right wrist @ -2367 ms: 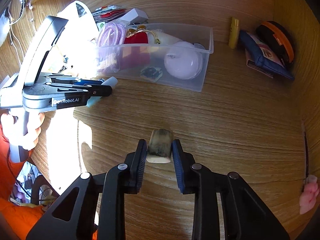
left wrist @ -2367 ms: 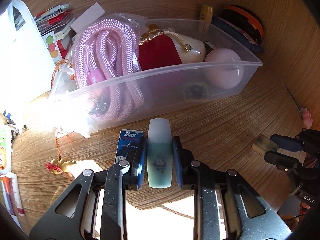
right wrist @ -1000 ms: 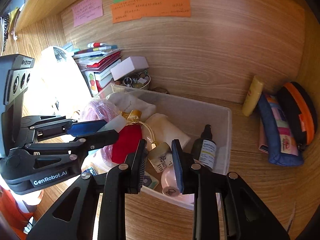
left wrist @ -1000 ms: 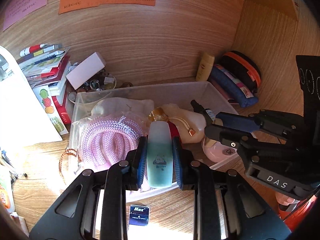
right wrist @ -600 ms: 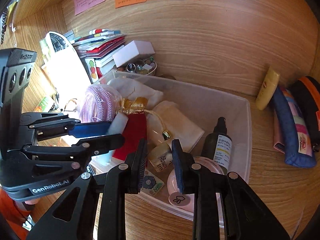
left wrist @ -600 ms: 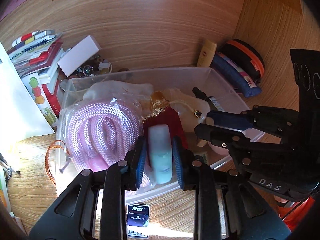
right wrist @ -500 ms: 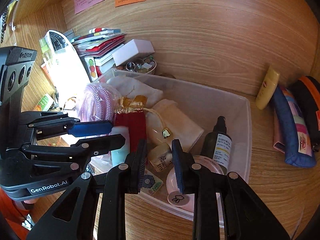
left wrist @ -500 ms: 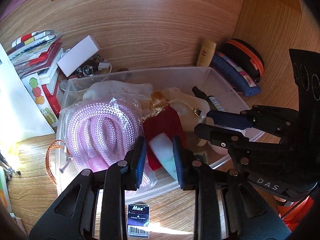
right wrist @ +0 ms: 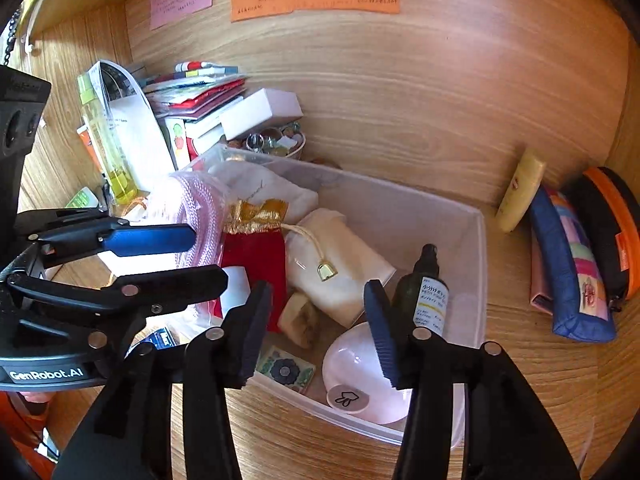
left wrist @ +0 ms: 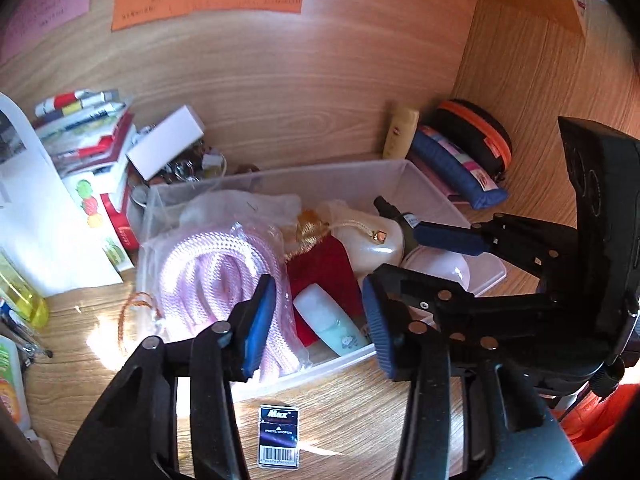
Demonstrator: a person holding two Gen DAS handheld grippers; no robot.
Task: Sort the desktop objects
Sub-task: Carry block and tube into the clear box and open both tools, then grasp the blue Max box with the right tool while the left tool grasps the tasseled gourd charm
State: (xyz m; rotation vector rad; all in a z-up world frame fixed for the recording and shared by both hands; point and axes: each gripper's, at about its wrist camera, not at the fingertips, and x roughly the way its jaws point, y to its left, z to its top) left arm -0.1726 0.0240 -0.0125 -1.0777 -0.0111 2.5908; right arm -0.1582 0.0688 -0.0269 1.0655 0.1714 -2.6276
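From the left wrist, the left gripper point(left wrist: 318, 322) hangs over the clear bin point(left wrist: 420, 178), its jaws just sprung apart and holding nothing. The teal-and-white tube point(left wrist: 330, 324) lies loose in the bin below them, against the red pouch point(left wrist: 324, 264), with the pink rope point(left wrist: 212, 276) at nine o'clock.

From the right wrist, the right gripper point(right wrist: 318, 328) has also just been opening and grips nothing. The small tan block point(right wrist: 302, 320) rests on the bin floor beneath, the dark spray bottle point(right wrist: 426, 292) at three o'clock.
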